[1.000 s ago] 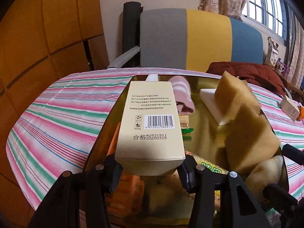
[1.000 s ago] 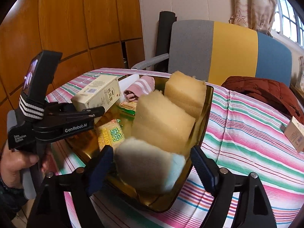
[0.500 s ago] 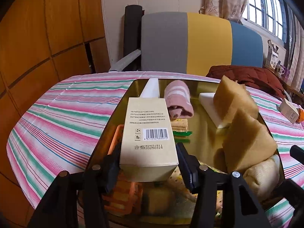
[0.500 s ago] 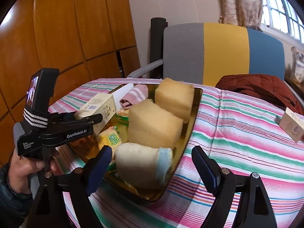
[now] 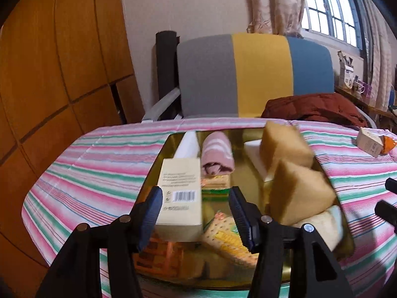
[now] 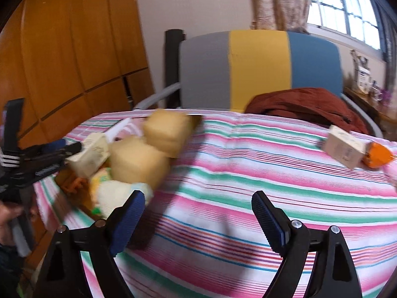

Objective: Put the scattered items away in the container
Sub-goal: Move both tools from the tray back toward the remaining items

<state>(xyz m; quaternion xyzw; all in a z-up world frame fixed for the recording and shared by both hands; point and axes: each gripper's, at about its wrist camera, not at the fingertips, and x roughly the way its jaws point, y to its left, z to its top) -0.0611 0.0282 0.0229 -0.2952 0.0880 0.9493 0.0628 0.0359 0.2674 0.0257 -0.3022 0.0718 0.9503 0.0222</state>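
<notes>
Both grippers, left and right, have just been opening and are holding nothing, box lying freed in tray; right should be swinging squarely toward carton.

wood panelling, striped chair, window

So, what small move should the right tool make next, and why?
Probably carry the open, empty right tool toward the small beige cardboard box lying beside the orange object on the striped tablecloth. Both lie outside the gold tray, while the other items already sit in it.
</notes>
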